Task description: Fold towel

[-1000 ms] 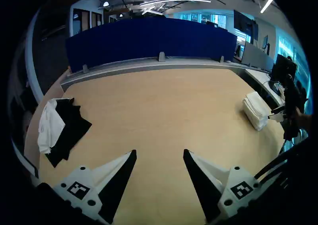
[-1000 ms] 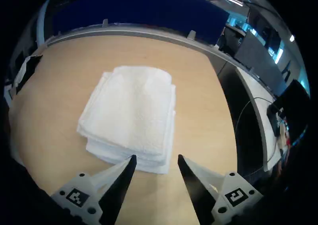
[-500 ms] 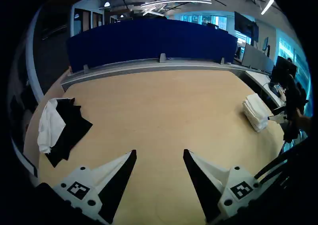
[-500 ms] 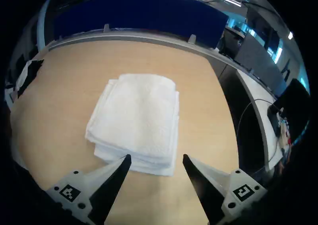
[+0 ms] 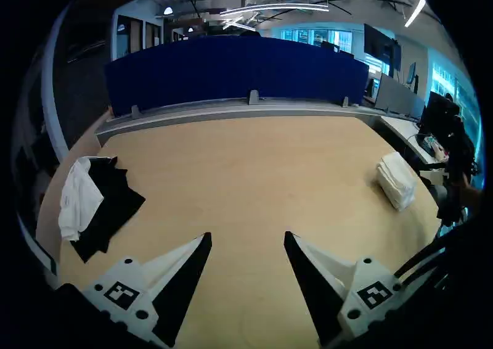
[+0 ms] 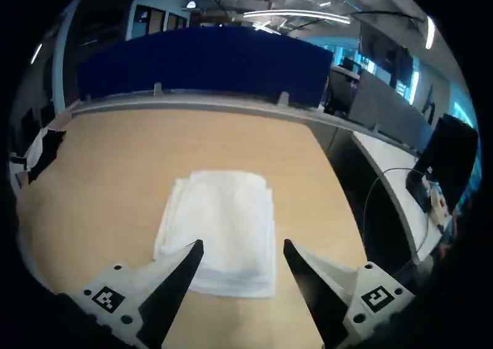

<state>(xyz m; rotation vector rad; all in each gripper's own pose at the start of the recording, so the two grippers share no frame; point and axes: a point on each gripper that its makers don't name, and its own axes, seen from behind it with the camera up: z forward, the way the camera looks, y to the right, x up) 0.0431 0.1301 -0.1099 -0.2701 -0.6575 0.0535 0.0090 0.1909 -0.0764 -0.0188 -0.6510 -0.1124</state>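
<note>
A folded stack of white towels (image 6: 219, 229) lies flat on the wooden table, just ahead of my right gripper (image 6: 241, 250), which is open and holds nothing. The same stack (image 5: 395, 180) lies at the table's right edge in the left gripper view, with the right gripper (image 5: 439, 182) and the hand holding it just beyond. My left gripper (image 5: 245, 241) hovers open above bare tabletop near the front, empty. A pile of white and black cloths (image 5: 92, 198) lies at the table's left side.
The wooden table (image 5: 259, 164) ends at a blue partition (image 5: 234, 71) along the back. Right of the table are a gap, a neighbouring desk (image 6: 394, 176) with cables, and a dark monitor (image 6: 450, 158). The cloth pile (image 6: 40, 151) sits at the far left edge.
My right gripper has drawn back and tilted up from the towel stack, which now looks smaller and lower in its view. The left gripper has barely moved.
</note>
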